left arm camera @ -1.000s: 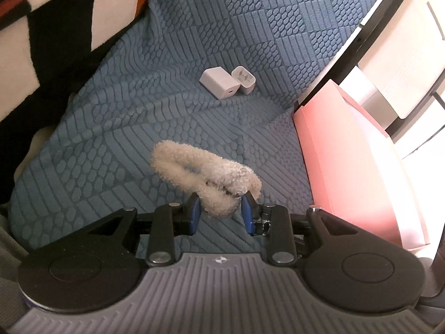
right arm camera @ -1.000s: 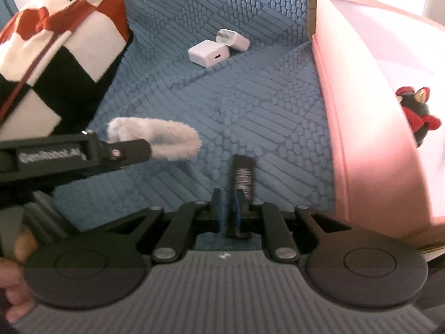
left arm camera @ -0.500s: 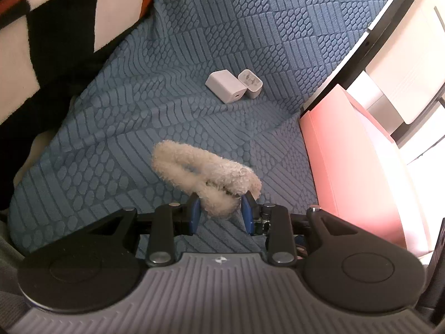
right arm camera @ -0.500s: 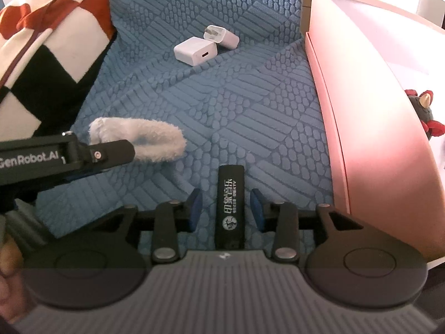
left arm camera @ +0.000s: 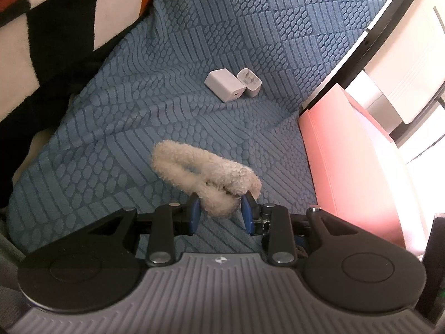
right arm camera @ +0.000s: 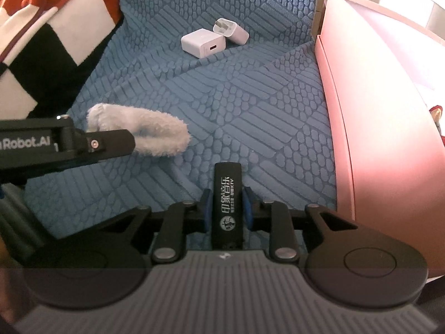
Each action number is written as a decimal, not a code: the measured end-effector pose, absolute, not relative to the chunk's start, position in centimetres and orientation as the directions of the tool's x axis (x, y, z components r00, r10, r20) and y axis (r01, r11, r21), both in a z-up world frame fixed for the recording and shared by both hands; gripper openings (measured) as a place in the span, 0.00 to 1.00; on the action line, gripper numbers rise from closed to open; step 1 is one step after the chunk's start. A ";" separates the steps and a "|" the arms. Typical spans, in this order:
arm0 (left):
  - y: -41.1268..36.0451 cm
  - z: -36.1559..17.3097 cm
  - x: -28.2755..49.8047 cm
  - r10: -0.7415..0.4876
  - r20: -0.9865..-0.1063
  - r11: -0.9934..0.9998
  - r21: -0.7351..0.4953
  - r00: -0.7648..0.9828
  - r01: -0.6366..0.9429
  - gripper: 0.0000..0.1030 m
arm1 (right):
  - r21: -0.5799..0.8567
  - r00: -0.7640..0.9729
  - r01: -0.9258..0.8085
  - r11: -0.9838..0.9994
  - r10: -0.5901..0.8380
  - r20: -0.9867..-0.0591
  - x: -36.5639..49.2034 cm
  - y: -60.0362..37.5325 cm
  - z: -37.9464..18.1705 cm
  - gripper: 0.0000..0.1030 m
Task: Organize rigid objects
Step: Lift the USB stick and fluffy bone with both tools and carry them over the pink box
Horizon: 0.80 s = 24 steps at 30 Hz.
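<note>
Claws at work over a blue quilted cover (left arm camera: 194,55): the left claw (left arm camera: 221,208) is clamped on a fluffy white clip (left arm camera: 205,169), held just above the cover, while the right claw (right arm camera: 226,208) has just been closing its jaws, whose blue pads now press both sides of a black lighter (right arm camera: 226,203) with white lettering. Only the right wrist view shows the lighter, the left claw reaching in from the left edge (right arm camera: 111,144) with the clip (right arm camera: 147,133), and a red-and-dark toy (right arm camera: 436,117) inside the pink box (right arm camera: 361,111). Only the left wrist view shows a black frame (left arm camera: 383,19) and white furniture (left arm camera: 411,64) past the box (left arm camera: 347,153). Farther up the cover, two white chargers (left arm camera: 233,85) lie touching, well apart from both claws. A checked blanket (right arm camera: 41,27) crowds the left side; the box wall bounds the right. Bare cover lies open between the claws and the chargers.
</note>
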<state>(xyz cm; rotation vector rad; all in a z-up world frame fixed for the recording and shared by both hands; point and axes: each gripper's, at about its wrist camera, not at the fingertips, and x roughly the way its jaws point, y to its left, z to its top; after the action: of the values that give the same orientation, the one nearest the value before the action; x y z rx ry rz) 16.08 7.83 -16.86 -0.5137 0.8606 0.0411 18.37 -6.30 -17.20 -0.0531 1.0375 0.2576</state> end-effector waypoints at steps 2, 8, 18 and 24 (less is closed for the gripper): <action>7.9 -16.9 16.1 -0.162 -0.734 0.878 -0.412 0.659 -0.243 0.35 | 0.090 0.479 -0.234 0.968 0.195 -0.856 18.3 -6.4 -17.2 0.25; 8.3 -16.4 15.8 -0.127 -0.729 0.883 -0.392 0.672 -0.259 0.35 | 0.117 0.475 -0.236 0.965 0.219 -0.852 17.8 -6.7 -16.3 0.25; 8.2 -13.5 15.4 -0.165 -0.718 0.874 -0.424 0.676 -0.236 0.35 | 0.152 0.523 -0.227 0.962 0.252 -0.814 17.2 -7.9 -11.9 0.25; 7.4 -10.0 14.5 -0.178 -0.697 0.882 -0.426 0.694 -0.201 0.35 | 0.166 0.579 -0.235 0.958 0.276 -0.768 16.7 -8.5 -7.3 0.25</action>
<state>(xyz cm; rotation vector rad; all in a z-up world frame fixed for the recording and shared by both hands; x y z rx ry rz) 14.49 7.38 -10.00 -0.5048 0.8123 0.0133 16.66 -8.50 -7.28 0.0481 0.9059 0.2988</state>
